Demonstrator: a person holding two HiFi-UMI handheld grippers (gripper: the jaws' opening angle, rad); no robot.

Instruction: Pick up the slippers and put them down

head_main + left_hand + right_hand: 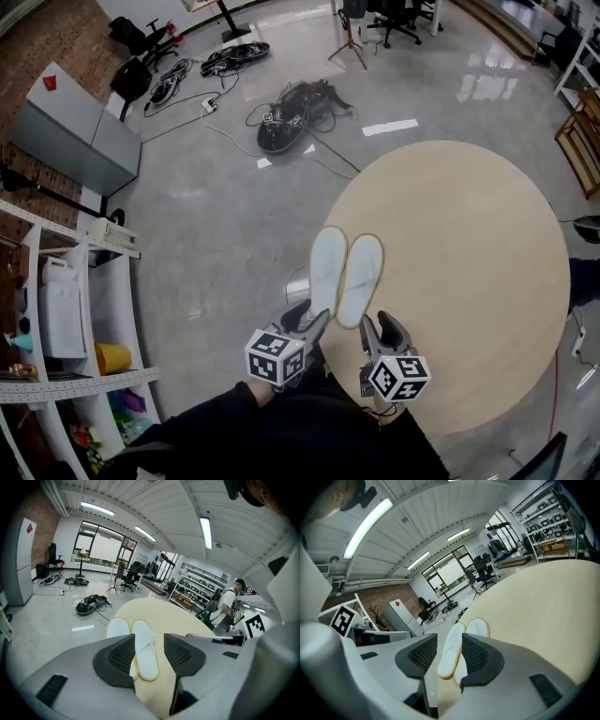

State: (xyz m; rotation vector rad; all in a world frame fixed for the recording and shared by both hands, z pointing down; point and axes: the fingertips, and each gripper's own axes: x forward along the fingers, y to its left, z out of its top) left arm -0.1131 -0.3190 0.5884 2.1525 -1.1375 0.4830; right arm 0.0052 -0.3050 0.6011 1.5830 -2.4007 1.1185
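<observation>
Slippers (345, 278), a white pair, lie side by side and touching on the round desk (469, 244), at the rim nearest the person. The left gripper (309, 323) sits just behind their heels with its jaws wide apart, pressing on nothing. The right gripper (378, 330) is beside it, also behind the heels, its jaws likewise parted and clear of the slippers. Both grippers angle downward toward the pair.
</observation>
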